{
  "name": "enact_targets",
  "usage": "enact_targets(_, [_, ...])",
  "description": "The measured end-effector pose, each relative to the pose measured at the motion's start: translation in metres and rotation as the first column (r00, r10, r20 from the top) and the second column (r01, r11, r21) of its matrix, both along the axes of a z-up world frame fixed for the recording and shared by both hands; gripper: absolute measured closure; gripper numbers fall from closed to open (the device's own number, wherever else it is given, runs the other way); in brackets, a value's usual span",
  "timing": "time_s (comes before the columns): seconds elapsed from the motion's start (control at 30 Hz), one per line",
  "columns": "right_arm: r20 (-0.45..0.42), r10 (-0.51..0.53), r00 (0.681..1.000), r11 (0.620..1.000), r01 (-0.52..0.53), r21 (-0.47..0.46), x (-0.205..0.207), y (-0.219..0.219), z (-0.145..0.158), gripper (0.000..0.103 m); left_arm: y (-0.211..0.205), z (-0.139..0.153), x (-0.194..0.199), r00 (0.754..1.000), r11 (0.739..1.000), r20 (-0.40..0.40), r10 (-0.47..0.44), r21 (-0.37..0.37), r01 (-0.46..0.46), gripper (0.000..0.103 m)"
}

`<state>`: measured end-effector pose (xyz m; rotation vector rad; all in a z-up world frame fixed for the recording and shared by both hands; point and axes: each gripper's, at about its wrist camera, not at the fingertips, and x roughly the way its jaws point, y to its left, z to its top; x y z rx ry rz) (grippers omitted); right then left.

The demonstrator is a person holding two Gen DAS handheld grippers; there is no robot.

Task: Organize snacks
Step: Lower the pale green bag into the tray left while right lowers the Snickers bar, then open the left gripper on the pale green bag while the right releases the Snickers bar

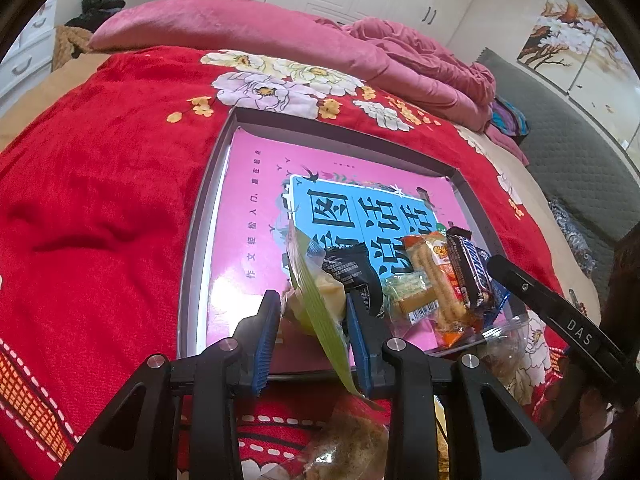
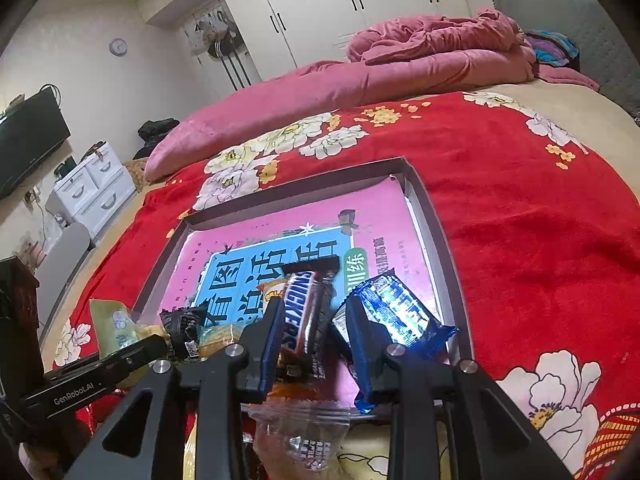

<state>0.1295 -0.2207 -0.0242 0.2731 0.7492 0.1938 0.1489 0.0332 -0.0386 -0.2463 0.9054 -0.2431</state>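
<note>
A shallow grey box (image 1: 200, 216) (image 2: 436, 216) with a pink book lining its floor lies on the red bed. Snacks are lined up at its near edge. My left gripper (image 1: 314, 320) holds a yellow-green packet (image 1: 320, 308) between its blue pads. Beside it lie a black packet (image 1: 352, 272), a biscuit pack (image 1: 412, 300), an orange cracker pack (image 1: 436, 280) and a Snickers bar (image 1: 468, 272). My right gripper (image 2: 310, 328) is around the Snickers bar (image 2: 302, 316), with a blue packet (image 2: 400, 312) just right of it.
A pink quilt (image 1: 280, 36) (image 2: 360, 80) lies bunched at the far side of the bed. Clear-wrapped snacks (image 1: 344, 440) (image 2: 304, 432) lie on the red cover under the grippers. Wardrobes stand behind; white drawers (image 2: 92, 192) and a TV (image 2: 28, 140) stand at left.
</note>
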Motion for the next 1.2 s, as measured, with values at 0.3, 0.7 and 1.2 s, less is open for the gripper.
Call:
enact_targets(0.3, [-0.012, 0.005, 1.0, 1.0, -0.005, -0.009, 0.0, 0.001, -0.002, 0.071, 0.002, -0.001, 0.0, 1.0, 1.0, -0.004, 0.02, 0.008, -0.02, 0.061])
enact_targets(0.7, [-0.011, 0.01, 1.0, 0.999, -0.01, -0.033, -0.002, 0.003, 0.0, 0.057, 0.002, 0.006, -0.003, 0.999, 0.998, 0.031, 0.031, 0.047, -0.033, 0.04])
enact_targets(1.2, [0.032, 0.002, 0.999, 0.999, 0.0, -0.045, -0.011, 0.001, 0.01, 0.038, 0.002, 0.015, -0.007, 0.998, 0.998, 0.06, 0.021, 0.058, -0.024, 0.027])
